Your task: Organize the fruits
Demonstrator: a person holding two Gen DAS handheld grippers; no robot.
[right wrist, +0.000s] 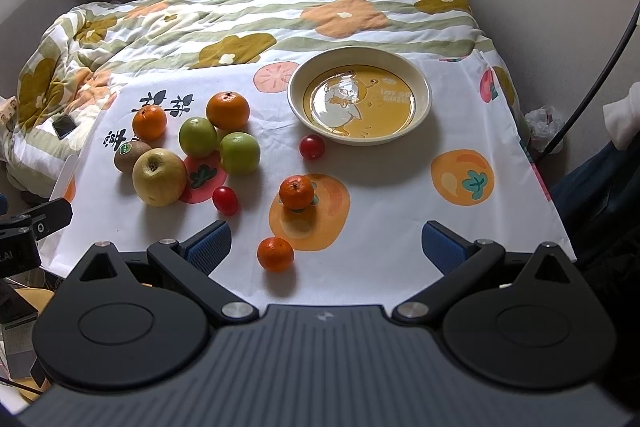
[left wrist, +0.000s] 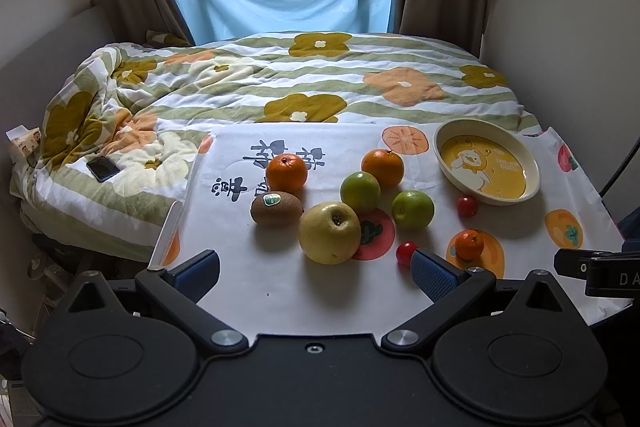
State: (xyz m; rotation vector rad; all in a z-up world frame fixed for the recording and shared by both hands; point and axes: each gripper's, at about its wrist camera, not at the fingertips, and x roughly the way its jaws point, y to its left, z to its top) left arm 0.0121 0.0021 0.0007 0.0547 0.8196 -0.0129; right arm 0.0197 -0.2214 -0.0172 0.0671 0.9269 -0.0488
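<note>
A small mandarin (right wrist: 275, 253) is seen closest in the right wrist view, sat on the counter (right wrist: 380, 227) near its front edge, right in front of the right claw (right wrist: 326, 243). That claw is spread wide and nothing is held in it. A second small mandarin (right wrist: 296, 191) is parked just behind the first, on an orange print of the cloth.

The left claw (left wrist: 316, 269) is also opened wide with nothing gripped, hung over the front edge of the counter. A yellow apple (left wrist: 329, 233) is found just ahead of it, with a kiwi (left wrist: 276, 208) touching or nearly touching on its left side, sticker up. Two green fruits (left wrist: 360, 191) (left wrist: 413, 209) are bunched behind and to the right of the apple, and two bigger oranges (left wrist: 286, 173) (left wrist: 382, 167) are placed behind those, toward the back edge.

One cherry tomato (left wrist: 406, 253) is seen right by the left claw's right finger, partly hidden by it. Another cherry tomato (left wrist: 467, 206) is sat just in front of the bowl (left wrist: 448, 139), which is set near the back right corner of the counter, and no fruit is in it. The yellow bottom with a cartoon print is left fully visible.

A flowered quilt (left wrist: 280, 83) is spread over the bed beyond the back edge, and a phone (left wrist: 103, 168) is laid on it off to the left.
</note>
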